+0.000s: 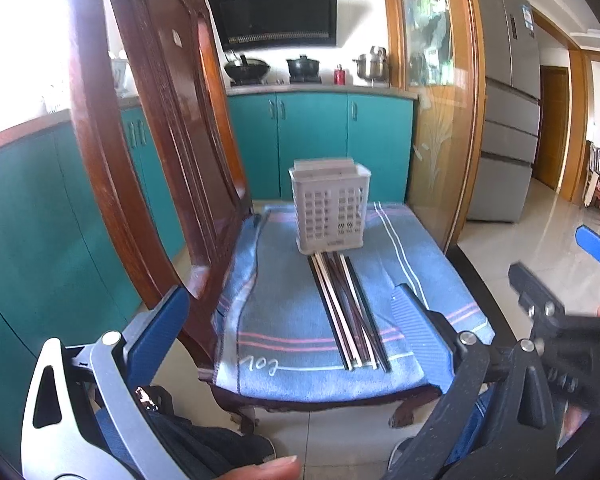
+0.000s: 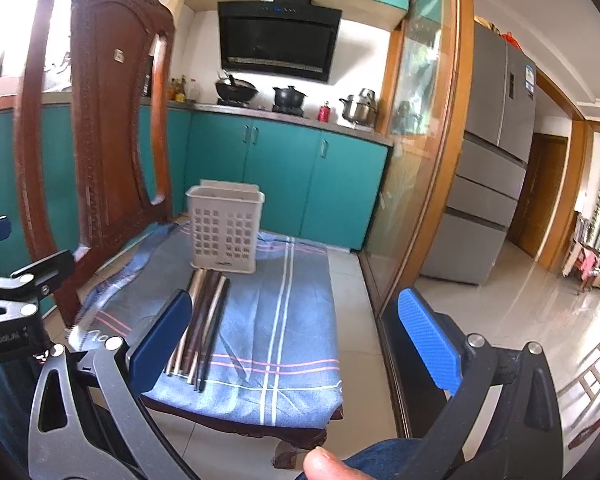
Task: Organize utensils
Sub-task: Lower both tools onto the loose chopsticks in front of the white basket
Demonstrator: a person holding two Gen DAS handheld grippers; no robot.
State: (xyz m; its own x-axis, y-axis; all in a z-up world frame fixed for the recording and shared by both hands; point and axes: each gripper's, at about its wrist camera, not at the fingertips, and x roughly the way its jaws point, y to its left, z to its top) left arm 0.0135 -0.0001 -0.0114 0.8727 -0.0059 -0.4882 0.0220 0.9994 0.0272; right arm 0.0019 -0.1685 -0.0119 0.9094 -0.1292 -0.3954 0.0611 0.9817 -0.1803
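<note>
Lying before the white basket (image 1: 329, 205), chopsticks (image 1: 348, 312) await both gaping claws.

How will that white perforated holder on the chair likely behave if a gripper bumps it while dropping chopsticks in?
The holder looks like thin perforated plastic and appears empty, so probably light. It stands taller than it is wide on a soft blue cloth, so a sideways nudge may slide or tip it. The chopsticks lying against its base offer little bracing.

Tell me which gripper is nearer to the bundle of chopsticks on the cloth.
Left, probably. The left gripper is open with the chopsticks lying centred between its fingers, just ahead. The right gripper, also open, sits off to their right; they lie by its left finger.
</note>
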